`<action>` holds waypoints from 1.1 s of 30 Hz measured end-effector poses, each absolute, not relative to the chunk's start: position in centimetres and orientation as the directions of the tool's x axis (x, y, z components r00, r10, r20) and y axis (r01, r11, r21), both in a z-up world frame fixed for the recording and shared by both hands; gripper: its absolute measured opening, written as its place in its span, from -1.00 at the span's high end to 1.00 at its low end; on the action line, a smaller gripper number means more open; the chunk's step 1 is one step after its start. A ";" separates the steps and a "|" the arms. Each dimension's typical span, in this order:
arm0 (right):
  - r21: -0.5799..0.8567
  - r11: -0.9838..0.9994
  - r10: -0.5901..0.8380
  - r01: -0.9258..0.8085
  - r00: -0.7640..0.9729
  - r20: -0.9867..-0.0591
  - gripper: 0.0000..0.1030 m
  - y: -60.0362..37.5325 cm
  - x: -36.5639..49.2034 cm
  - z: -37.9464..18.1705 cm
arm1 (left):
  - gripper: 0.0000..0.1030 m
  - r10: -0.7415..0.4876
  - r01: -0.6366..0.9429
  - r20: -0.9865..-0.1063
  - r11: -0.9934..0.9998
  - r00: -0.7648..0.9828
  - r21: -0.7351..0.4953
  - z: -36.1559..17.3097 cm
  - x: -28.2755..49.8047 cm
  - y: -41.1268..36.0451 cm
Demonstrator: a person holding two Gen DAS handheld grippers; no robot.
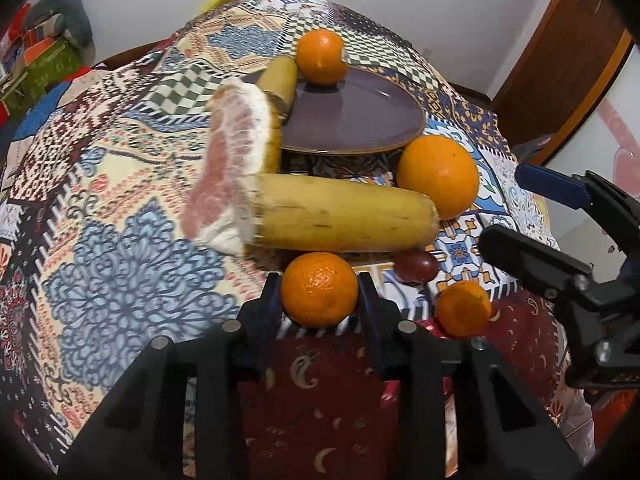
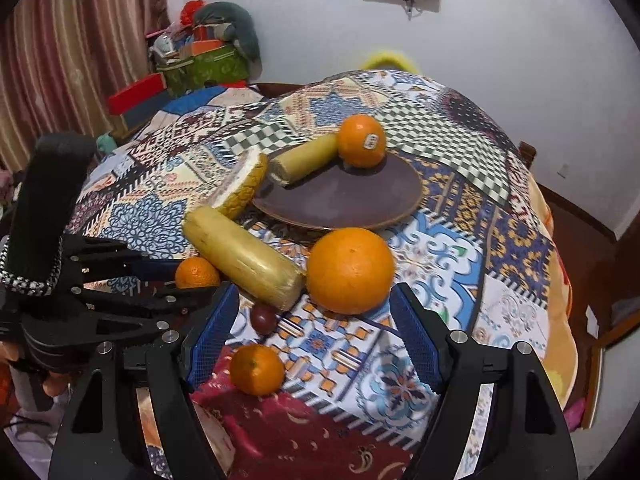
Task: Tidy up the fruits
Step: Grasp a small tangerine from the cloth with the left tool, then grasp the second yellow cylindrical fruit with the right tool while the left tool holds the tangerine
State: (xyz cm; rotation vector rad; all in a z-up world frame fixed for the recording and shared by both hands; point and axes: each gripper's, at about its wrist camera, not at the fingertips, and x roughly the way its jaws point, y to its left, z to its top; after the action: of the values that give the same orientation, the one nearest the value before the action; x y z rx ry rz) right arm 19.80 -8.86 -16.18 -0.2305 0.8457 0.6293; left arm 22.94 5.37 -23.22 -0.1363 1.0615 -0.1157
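Left gripper (image 1: 319,294) has its fingers clamped on a small mandarin (image 1: 319,289), one pad on each side of it, near the front edge of the patchwork-covered table (image 1: 120,200). In the right wrist view the same mandarin (image 2: 197,273) sits between the left gripper's fingers at the left side.

Right gripper (image 2: 316,336) hangs with jaws spread wide and nothing between the blue pads; large orange (image 2: 350,270) lies just ahead of the gap, apart from both fingers. Second small mandarin (image 2: 257,369) lies on the cloth between the right gripper's fingers, closer to the left one, not touching it. Small dark red fruit (image 2: 263,319) sits just behind that mandarin, beside the near banana piece (image 2: 244,257).

The near banana piece lies on the cloth, its end touching or nearly touching the large orange. Pomelo slice (image 1: 230,164) leans at the banana's other end, next to the purple plate (image 1: 360,120). Plate sits toward the middle of the table; far banana piece (image 2: 304,158) rests on its rim, and an orange with a sticker (image 2: 361,141) sits on the plate's far edge, touching that banana piece.
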 end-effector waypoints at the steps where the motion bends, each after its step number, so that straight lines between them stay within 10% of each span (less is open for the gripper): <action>1: 0.048 0.792 0.426 -0.609 0.494 -0.758 -0.46 -8.6 19.8 -16.2 | 0.29 -0.150 0.021 -0.859 0.987 0.489 -0.160 -23.1 22.7 5.9; 22: -0.073 0.660 0.357 -0.747 0.398 -0.845 -0.46 0.5 21.8 -20.3 | 0.28 -0.079 -0.115 -0.839 0.979 0.538 -0.166 -23.1 20.7 13.9; 33: -0.028 0.634 0.423 -0.773 0.377 -0.824 0.02 0.8 21.6 -19.1 | 0.28 -0.057 -0.117 -0.840 0.983 0.539 -0.141 -23.4 20.9 13.5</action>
State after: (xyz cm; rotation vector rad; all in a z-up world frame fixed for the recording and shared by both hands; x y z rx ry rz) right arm 21.61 0.83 -19.13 -0.4512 0.8901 0.7985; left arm 20.92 13.46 -23.37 -0.1888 1.0024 0.0360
